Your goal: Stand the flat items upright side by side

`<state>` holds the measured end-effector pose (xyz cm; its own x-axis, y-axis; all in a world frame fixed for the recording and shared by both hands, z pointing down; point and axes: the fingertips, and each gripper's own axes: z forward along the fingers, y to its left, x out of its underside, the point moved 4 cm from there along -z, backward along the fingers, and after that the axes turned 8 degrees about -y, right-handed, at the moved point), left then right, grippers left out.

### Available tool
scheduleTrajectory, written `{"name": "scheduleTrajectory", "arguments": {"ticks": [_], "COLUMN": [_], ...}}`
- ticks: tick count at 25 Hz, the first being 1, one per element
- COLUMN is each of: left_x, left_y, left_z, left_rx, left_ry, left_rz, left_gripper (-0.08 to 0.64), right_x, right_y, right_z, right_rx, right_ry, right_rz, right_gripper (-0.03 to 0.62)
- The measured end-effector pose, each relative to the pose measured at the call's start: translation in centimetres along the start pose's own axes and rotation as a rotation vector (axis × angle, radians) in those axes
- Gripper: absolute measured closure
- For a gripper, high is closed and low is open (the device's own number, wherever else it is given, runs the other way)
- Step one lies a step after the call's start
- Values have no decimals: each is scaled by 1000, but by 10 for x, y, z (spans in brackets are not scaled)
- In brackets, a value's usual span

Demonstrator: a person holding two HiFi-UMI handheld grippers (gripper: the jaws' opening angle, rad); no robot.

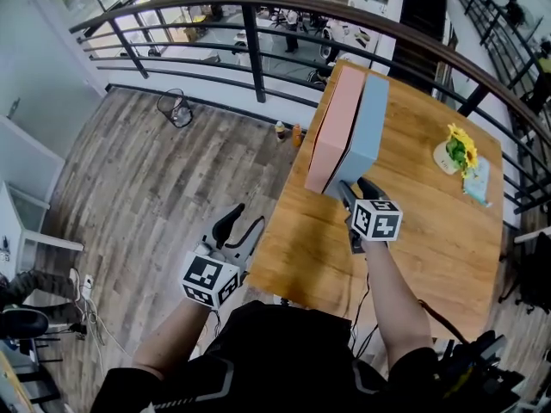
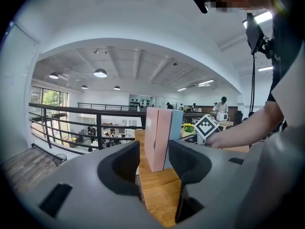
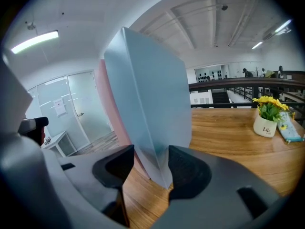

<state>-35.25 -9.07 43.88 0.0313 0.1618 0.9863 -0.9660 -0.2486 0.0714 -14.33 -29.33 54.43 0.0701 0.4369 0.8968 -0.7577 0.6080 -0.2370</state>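
Two flat items stand upright side by side on the wooden table (image 1: 430,231): a pink one (image 1: 331,127) on the left and a blue one (image 1: 366,127) touching it on the right. My right gripper (image 1: 357,189) straddles the blue item's near lower corner. In the right gripper view (image 3: 151,166) the blue item (image 3: 152,94) sits skewed between the jaws, with a slim gap at the left pad and the pink item (image 3: 107,94) behind it. My left gripper (image 1: 241,224) hangs open and empty off the table's left edge. In the left gripper view (image 2: 153,163) it looks at the pink item (image 2: 159,137) and blue item (image 2: 176,123).
A white pot of yellow flowers (image 1: 456,151) and a teal booklet (image 1: 476,181) sit at the table's right side. A dark railing (image 1: 258,50) curves around behind the table, with a lower floor beyond it. The table's left edge drops to wooden floor.
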Motion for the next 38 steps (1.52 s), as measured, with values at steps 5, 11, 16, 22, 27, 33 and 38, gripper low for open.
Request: {"name": "scheduleTrajectory", "arguments": {"ticks": [5, 11, 16, 22, 27, 33, 38], "left_x": [-11, -39, -63, -92, -117, -150, -167], "left_y": [-3, -14, -30, -61, -87, -108, -129], "left_z": [6, 24, 43, 73, 87, 95, 100], "left_rx": [9, 18, 66, 121, 192, 179, 191], "left_ry": [-43, -123, -148, -173, -198, -246, -203], "left_rz": [-36, -14, -54, -35, -50, -38, -99], "left_gripper": [359, 414, 433, 457, 473, 528, 532], "right_x": [-7, -31, -50, -86, -122, -155, -174], "right_y": [-1, -16, -30, -42, -47, -54, -67], "right_z": [-33, -99, -161, -233, -287, -332, -355], "right_rx": [7, 68, 136, 198, 239, 255, 232], "right_ry": [-29, -120, -195, -301, -396, -446, -454], "right_rz": [-14, 3, 19, 6, 25, -39, -71], "right_gripper": [350, 344, 343, 344, 358, 404, 456]}}
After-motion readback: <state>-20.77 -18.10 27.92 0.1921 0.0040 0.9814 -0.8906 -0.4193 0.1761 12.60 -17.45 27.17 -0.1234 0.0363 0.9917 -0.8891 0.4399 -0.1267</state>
